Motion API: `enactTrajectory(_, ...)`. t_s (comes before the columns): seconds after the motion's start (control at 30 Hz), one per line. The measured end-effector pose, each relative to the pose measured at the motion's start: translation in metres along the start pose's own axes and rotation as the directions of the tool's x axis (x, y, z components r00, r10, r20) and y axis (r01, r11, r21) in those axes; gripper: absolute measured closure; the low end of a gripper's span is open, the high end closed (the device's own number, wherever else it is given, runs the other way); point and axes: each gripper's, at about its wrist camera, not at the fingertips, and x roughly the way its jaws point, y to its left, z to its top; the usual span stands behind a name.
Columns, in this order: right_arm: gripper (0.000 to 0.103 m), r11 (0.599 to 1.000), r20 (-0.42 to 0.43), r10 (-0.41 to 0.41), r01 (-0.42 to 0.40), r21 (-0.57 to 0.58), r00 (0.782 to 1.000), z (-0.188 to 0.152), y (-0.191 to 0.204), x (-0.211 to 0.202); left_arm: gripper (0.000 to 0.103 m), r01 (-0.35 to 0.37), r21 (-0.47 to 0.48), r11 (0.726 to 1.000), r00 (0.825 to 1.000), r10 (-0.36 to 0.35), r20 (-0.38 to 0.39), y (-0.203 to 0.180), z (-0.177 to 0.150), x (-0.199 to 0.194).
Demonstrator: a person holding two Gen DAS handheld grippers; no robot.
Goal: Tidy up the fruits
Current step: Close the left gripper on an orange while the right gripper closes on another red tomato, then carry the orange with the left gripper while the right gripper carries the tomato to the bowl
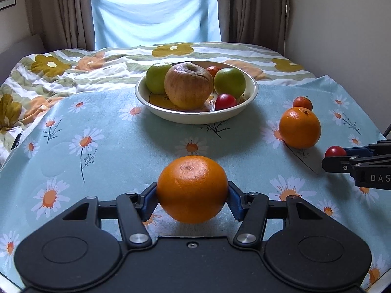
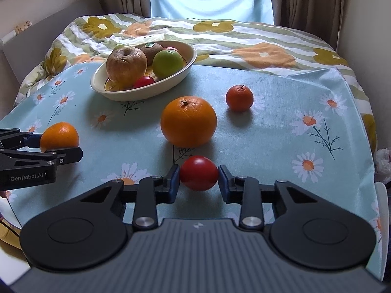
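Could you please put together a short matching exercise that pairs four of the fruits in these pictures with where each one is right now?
Column one:
1. big orange
2. red tomato
3. wrinkled apple
4. small mandarin

Column two:
A. lying in the bowl with the green fruits
B. between the fingers of the right hand-held gripper
C. loose on the daisy cloth, beyond the second orange
D. between the fingers of the left hand-held gripper

Pairs: 1-D, 2-B, 3-A, 4-C
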Motion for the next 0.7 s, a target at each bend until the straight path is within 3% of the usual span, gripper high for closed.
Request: enactTrajectory(0.7,0.055,0.997,0.066,0.063,-0.059,-0.056,0.996,0.043,0.01,-0.062,0.041,-0.029,-0.031,0.999,0.997,0.031,0.074,-0.006,0.037,-0.073)
